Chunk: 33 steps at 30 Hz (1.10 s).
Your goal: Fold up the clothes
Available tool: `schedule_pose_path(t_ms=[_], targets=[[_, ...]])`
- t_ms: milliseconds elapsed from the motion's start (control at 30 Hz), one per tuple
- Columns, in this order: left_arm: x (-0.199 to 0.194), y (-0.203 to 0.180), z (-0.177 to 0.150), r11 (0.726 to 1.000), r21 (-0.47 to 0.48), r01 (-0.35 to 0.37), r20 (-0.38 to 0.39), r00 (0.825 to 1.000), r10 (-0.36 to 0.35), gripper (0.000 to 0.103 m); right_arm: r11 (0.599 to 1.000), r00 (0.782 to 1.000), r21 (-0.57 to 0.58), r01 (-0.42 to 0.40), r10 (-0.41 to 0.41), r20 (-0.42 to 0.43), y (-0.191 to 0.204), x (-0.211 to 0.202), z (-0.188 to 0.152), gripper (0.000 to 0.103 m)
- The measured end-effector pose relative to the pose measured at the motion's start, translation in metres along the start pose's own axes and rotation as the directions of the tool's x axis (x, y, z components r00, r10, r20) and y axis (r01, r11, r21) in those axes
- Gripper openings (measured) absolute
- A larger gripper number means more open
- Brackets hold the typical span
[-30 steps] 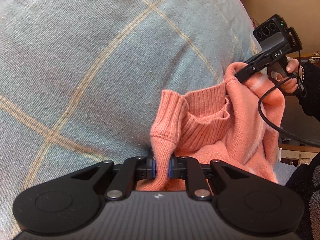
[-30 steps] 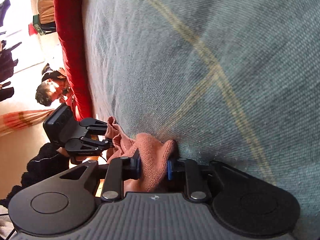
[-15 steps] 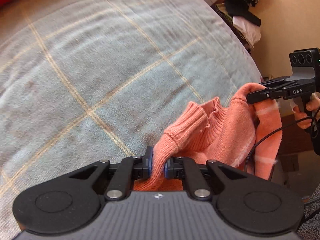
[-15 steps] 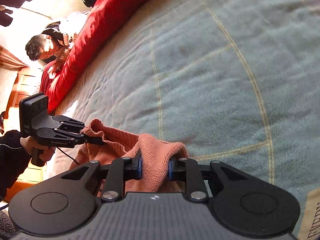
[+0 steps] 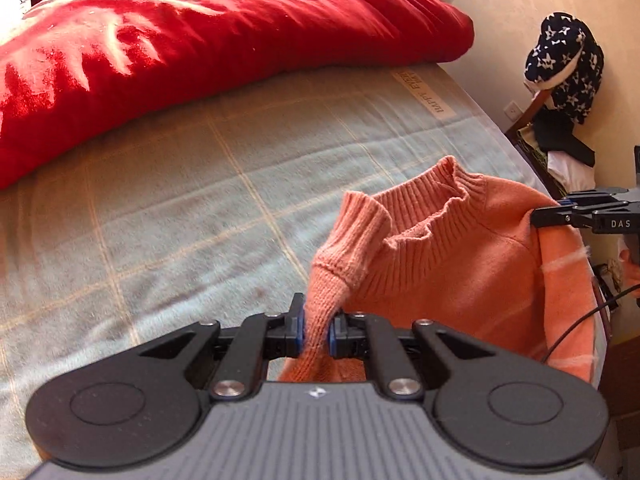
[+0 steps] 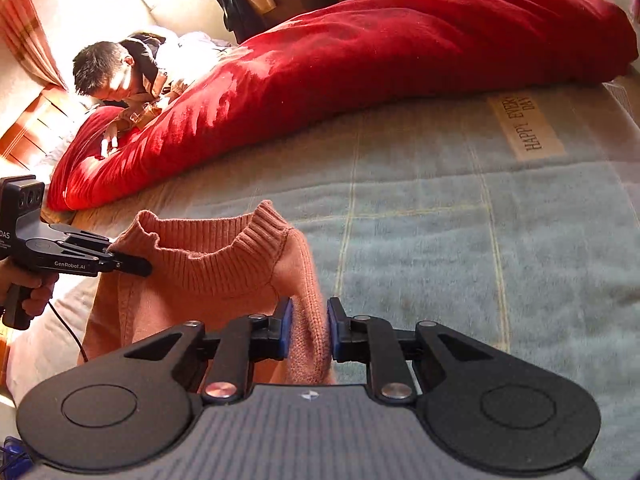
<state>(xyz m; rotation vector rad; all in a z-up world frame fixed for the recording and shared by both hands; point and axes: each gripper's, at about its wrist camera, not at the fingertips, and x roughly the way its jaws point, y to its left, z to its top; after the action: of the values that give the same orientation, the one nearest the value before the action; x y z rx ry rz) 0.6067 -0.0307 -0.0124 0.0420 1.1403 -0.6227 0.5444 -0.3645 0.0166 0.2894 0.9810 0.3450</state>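
Note:
An orange knit sweater (image 5: 460, 264) with a ribbed collar hangs between both grippers above the bed. My left gripper (image 5: 316, 330) is shut on one shoulder of it. My right gripper (image 6: 308, 332) is shut on the other shoulder; the sweater (image 6: 208, 268) shows there too, collar up. In the left wrist view the right gripper (image 5: 560, 216) pinches the sweater at the far right. In the right wrist view the left gripper (image 6: 128, 266) pinches it at the left. The sweater's lower part hangs out of sight.
A pale blue checked blanket (image 5: 180, 208) covers the bed, also seen in the right wrist view (image 6: 480, 240). A big red duvet (image 5: 200, 40) lies along the far side. A person (image 6: 108, 68) leans at the duvet's left end. Clothes on a chair (image 5: 564, 80) stand right of the bed.
Both grippers have lifted and tilted up with the sweater. The view now reaches the red duvet. The sweater is stretched wider between the grippers, collar upright.

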Motion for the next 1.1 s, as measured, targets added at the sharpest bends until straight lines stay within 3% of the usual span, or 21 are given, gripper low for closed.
schedule_pose_path(t_ms=[33, 67, 100, 267, 367, 500, 600, 800, 1100], targets=[[0.005, 0.005, 0.003, 1.000, 0.003, -0.011, 0.002, 1.000, 0.011, 0.009, 1.000, 1.000, -0.008, 0.018, -0.018, 0.001, -0.001, 0.007, 0.005, 0.018], [0.008, 0.011, 0.005, 1.000, -0.005, -0.017, -0.001, 1.000, 0.017, 0.009, 1.000, 1.000, -0.008, 0.026, -0.026, 0.006, -0.003, 0.013, 0.012, 0.009], [0.011, 0.017, 0.007, 1.000, -0.013, -0.023, -0.003, 1.000, 0.023, 0.009, 1.000, 0.999, -0.005, 0.029, -0.029, 0.013, -0.006, 0.020, 0.018, 0.006], [0.035, 0.037, -0.001, 0.997, -0.060, -0.038, -0.038, 0.999, 0.036, 0.015, 0.998, 0.997, 0.013, 0.062, -0.061, -0.039, -0.017, 0.058, 0.027, 0.007], [0.042, 0.044, -0.012, 0.995, -0.094, -0.034, -0.057, 0.998, 0.029, 0.018, 0.997, 0.995, 0.038, 0.063, -0.060, -0.074, -0.018, 0.064, 0.010, 0.019], [0.031, 0.043, -0.025, 0.993, -0.107, -0.048, -0.043, 0.998, 0.043, 0.028, 0.994, 0.996, 0.074, 0.081, -0.077, -0.052, -0.015, 0.038, -0.015, 0.039], [0.014, 0.040, -0.037, 0.992, -0.109, -0.066, -0.038, 0.997, 0.062, 0.033, 0.992, 0.996, 0.092, 0.082, -0.079, -0.031, -0.010, 0.014, -0.031, 0.047], [-0.030, 0.021, -0.080, 0.987, -0.139, -0.078, -0.003, 0.997, 0.078, 0.046, 0.994, 0.996, 0.089, 0.066, -0.060, -0.068, 0.013, -0.014, -0.070, 0.053], [-0.073, -0.022, -0.147, 0.976, -0.174, -0.135, -0.036, 0.991, 0.131, 0.058, 0.997, 0.988, 0.057, 0.059, -0.050, -0.146, 0.062, -0.026, -0.124, 0.061]])
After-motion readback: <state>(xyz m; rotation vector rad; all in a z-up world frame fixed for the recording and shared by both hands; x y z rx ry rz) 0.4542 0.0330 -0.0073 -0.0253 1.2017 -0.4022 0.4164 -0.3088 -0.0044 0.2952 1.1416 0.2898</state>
